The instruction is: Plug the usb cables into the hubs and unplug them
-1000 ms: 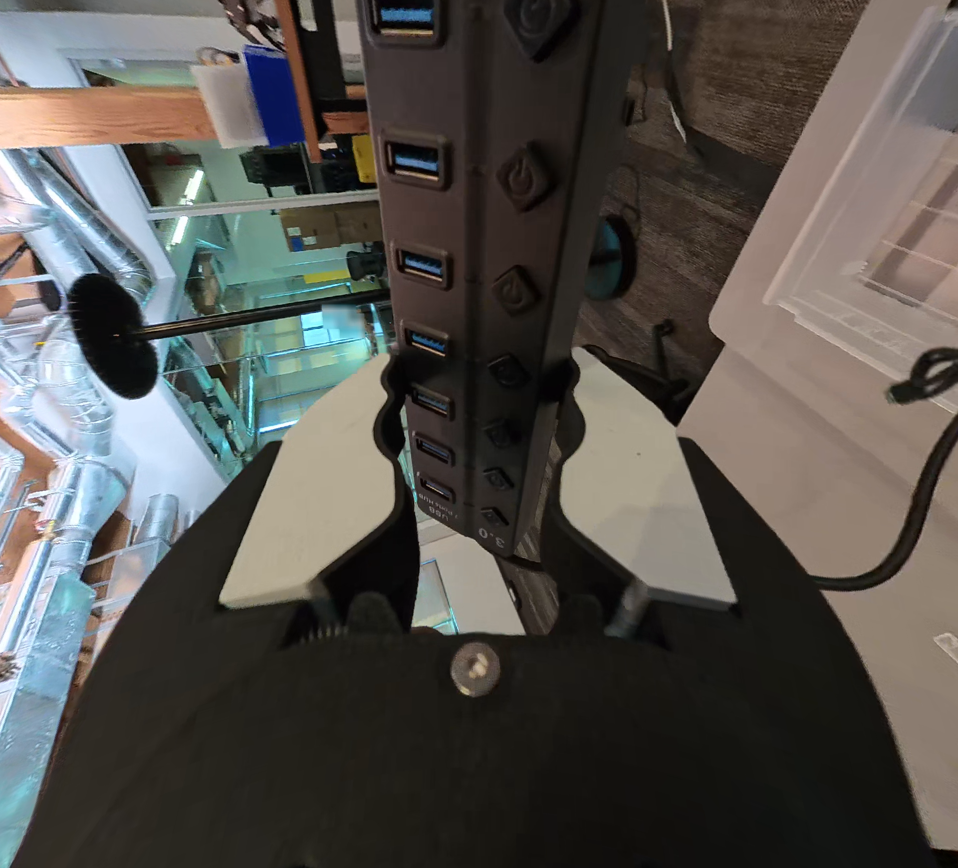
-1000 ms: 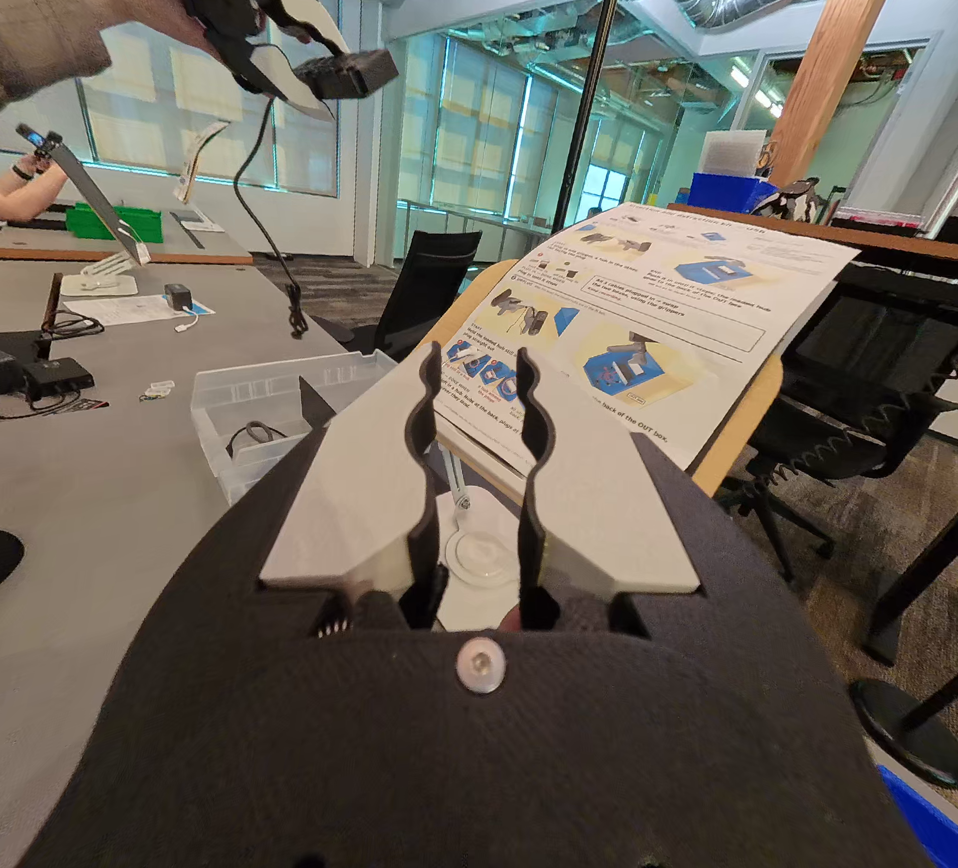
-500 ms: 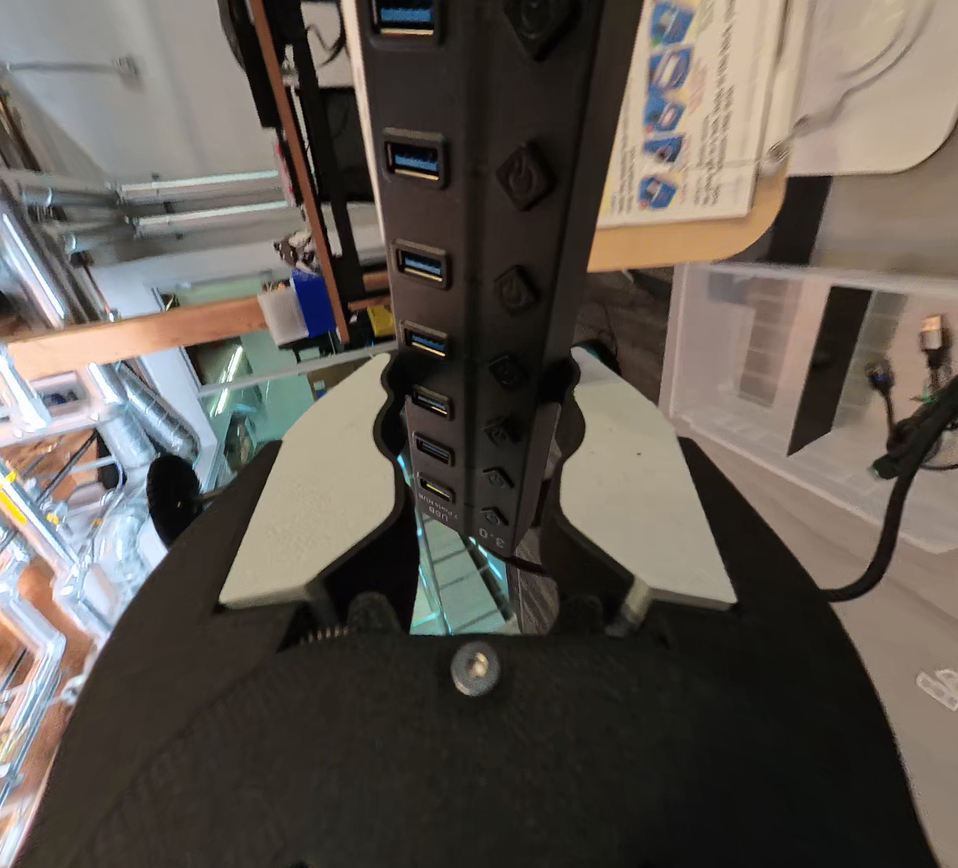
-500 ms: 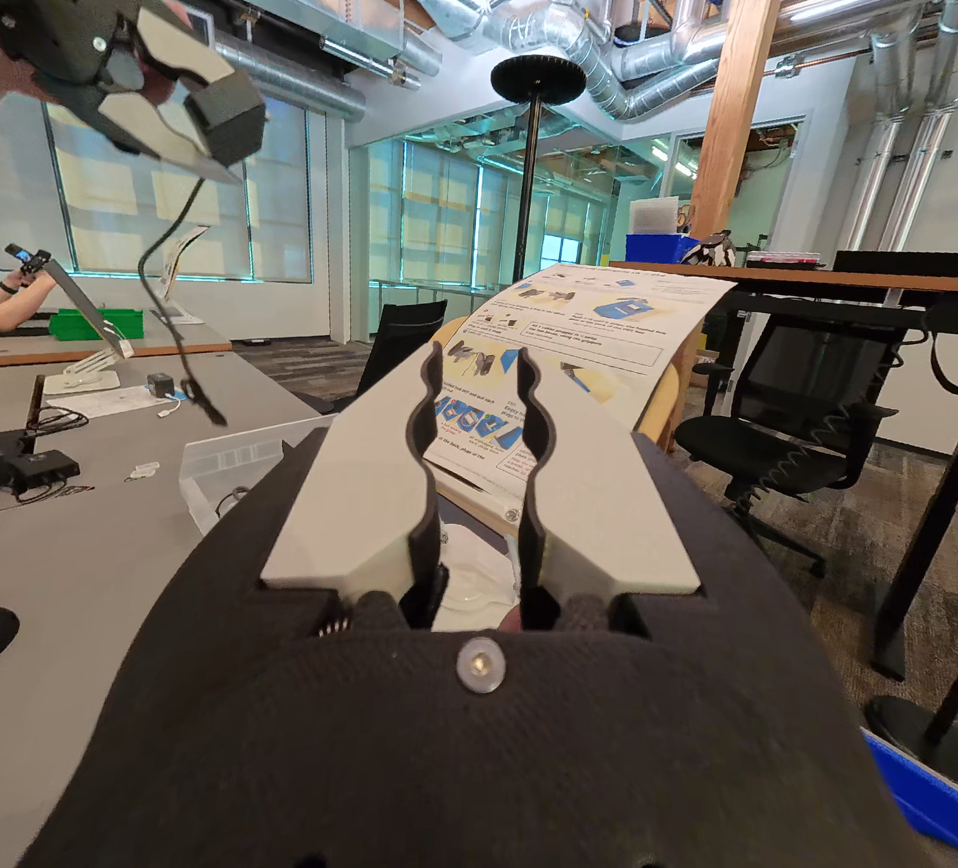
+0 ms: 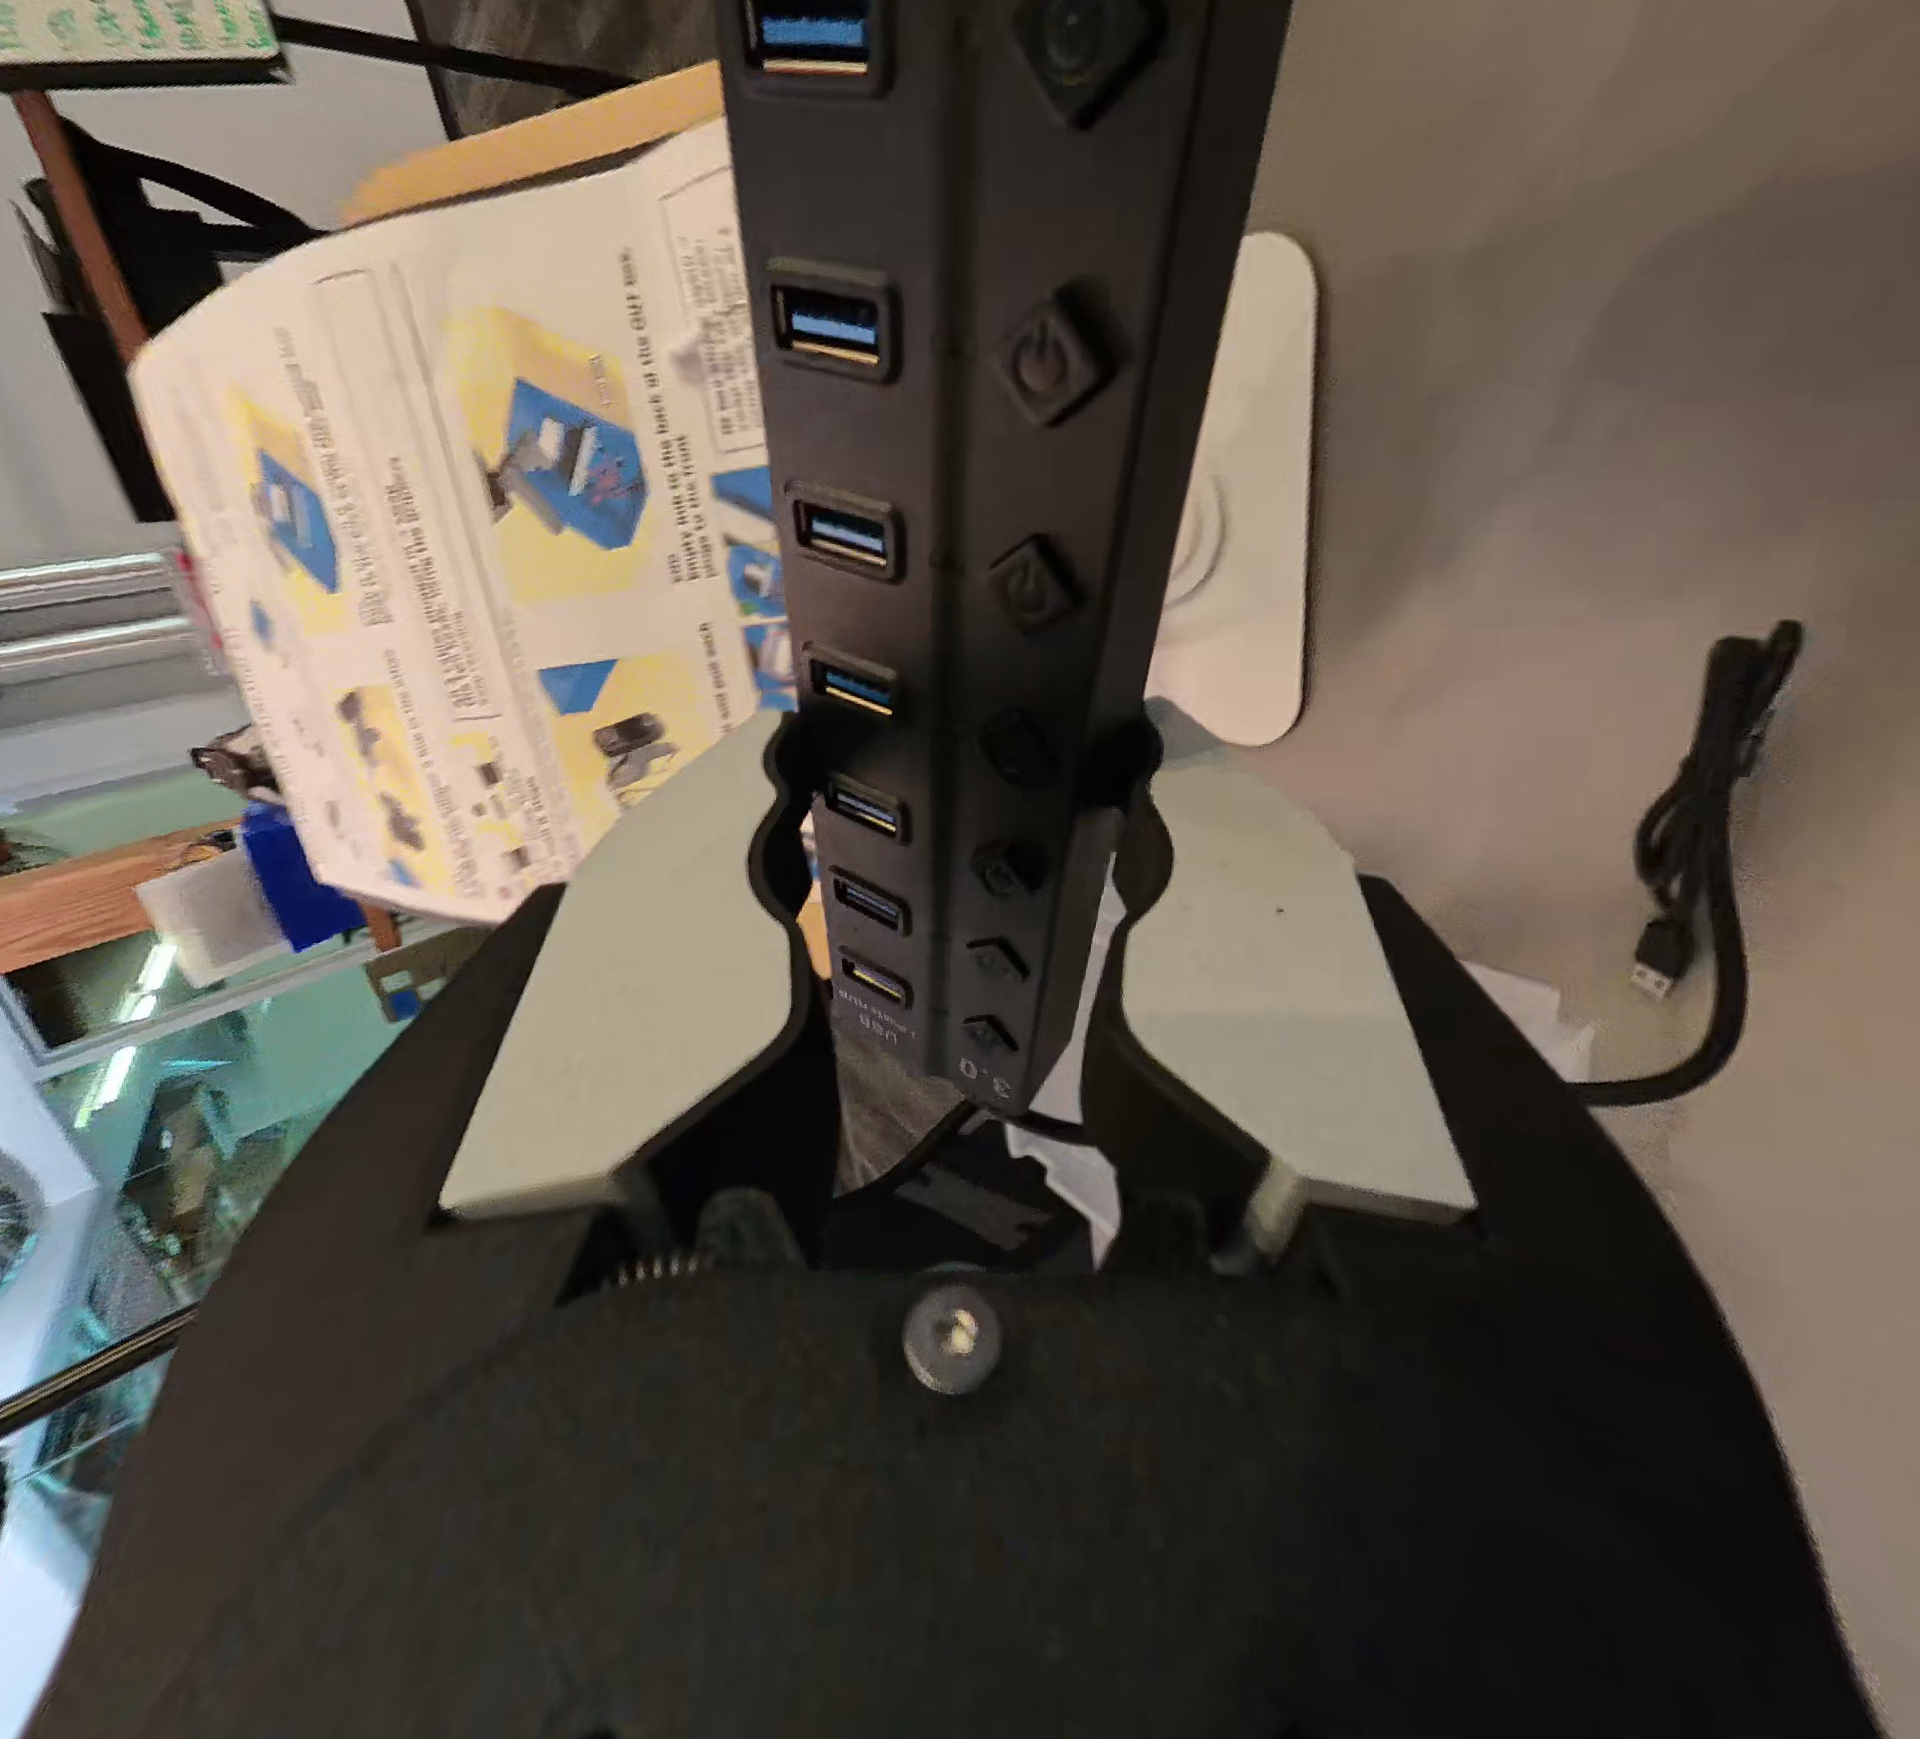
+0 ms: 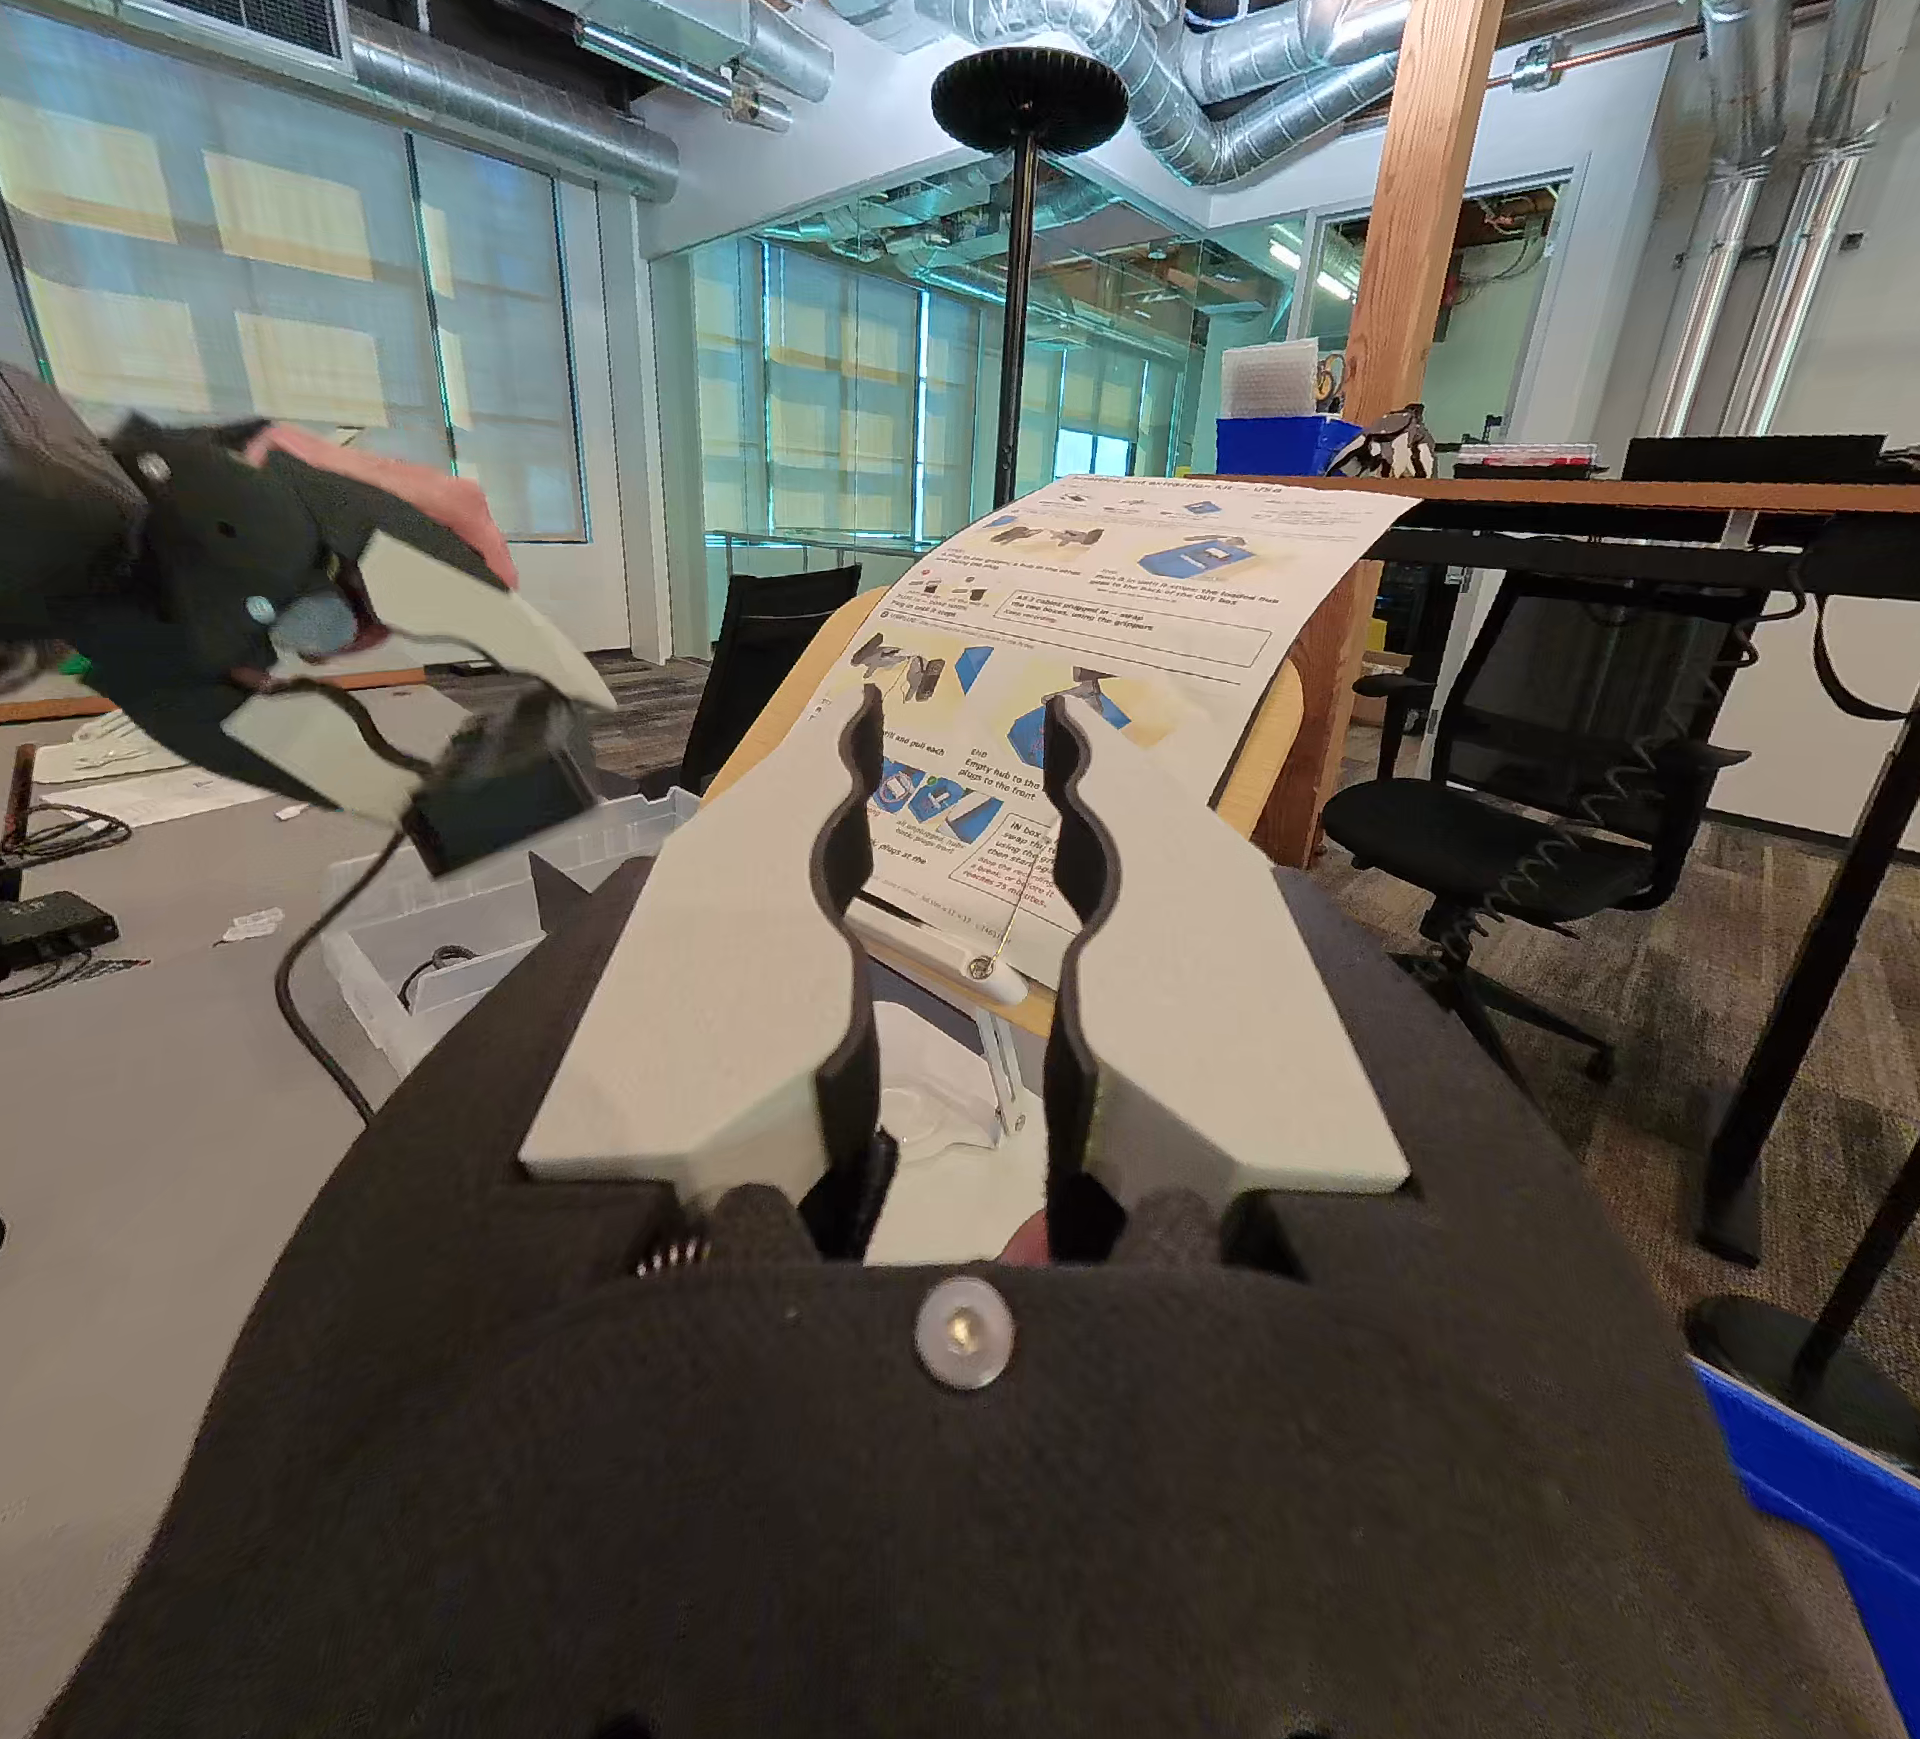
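Observation:
A long black USB hub (image 5: 966, 339) with a row of blue ports and diamond-shaped buttons stands lengthwise between my left gripper's (image 5: 961, 739) fingers, which are shut on its lower end. All its ports in view are empty. In the right wrist view the left gripper (image 6: 509, 754) holds the hub (image 6: 499, 801) in the air at the left, with the hub's black cable (image 6: 312, 983) hanging to the table. The cable's bundled end with its USB plug (image 5: 1662, 967) lies on the grey table. My right gripper (image 6: 958, 713) is open and empty.
An instruction sheet on a wooden clipboard stand (image 6: 1091, 629) is straight ahead, also in the left wrist view (image 5: 447, 546), on a white base (image 5: 1257, 484). A clear plastic bin (image 6: 457, 941) sits on the grey table (image 6: 156, 1170). A blue bin (image 6: 1818, 1502) is low right, with office chairs (image 6: 1507, 816) beyond. Across from one pair of fingers to the other is roughly 20 centimeters. The white base (image 5: 1257, 484) lies some 30 centimeters from my left tips, 40 centimeters from my right tips.
My left gripper has come down with the hub from high at the upper left to just above the clear bin, turning towards the sheet and table. My right gripper stays open and tilted up slightly.

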The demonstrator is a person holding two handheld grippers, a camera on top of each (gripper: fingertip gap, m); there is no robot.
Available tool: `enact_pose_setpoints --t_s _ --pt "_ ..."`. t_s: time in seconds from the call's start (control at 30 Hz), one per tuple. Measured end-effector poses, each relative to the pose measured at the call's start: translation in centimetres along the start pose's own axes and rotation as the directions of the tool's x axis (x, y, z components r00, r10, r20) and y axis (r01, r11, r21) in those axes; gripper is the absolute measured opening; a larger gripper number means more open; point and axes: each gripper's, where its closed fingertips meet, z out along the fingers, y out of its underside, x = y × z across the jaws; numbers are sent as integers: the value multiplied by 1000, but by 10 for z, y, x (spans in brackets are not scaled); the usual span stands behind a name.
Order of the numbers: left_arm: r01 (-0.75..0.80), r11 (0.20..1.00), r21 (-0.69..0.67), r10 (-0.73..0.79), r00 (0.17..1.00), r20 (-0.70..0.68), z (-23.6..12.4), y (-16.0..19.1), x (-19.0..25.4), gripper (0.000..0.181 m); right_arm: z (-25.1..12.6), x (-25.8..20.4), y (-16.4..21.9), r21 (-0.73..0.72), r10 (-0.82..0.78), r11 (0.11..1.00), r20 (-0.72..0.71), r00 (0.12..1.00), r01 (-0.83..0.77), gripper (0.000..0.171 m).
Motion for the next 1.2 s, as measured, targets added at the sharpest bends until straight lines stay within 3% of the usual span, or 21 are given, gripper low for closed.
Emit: enact_pose_setpoints --t_s 0.27,0.63,0.97,1.2 --pt "81 997 -1 -80 993 -85 58 -6 42 57 0 5 5 -12 12 1000 -8 1000 -12 30" --pt "92 996 -3 -90 962 -258 106 -8 108 57 3 6 14 -45 16 999 -6 1000 -16 29" --pt "-69 973 221 178 834 -523 132 -26 211 57 2 9 18 -50 28 998 -4 1000 -28 30" --pt "-150 934 323 310 789 -531 136 -39 231 57 8 7 25 -76 29 997 4 1000 -29 30"
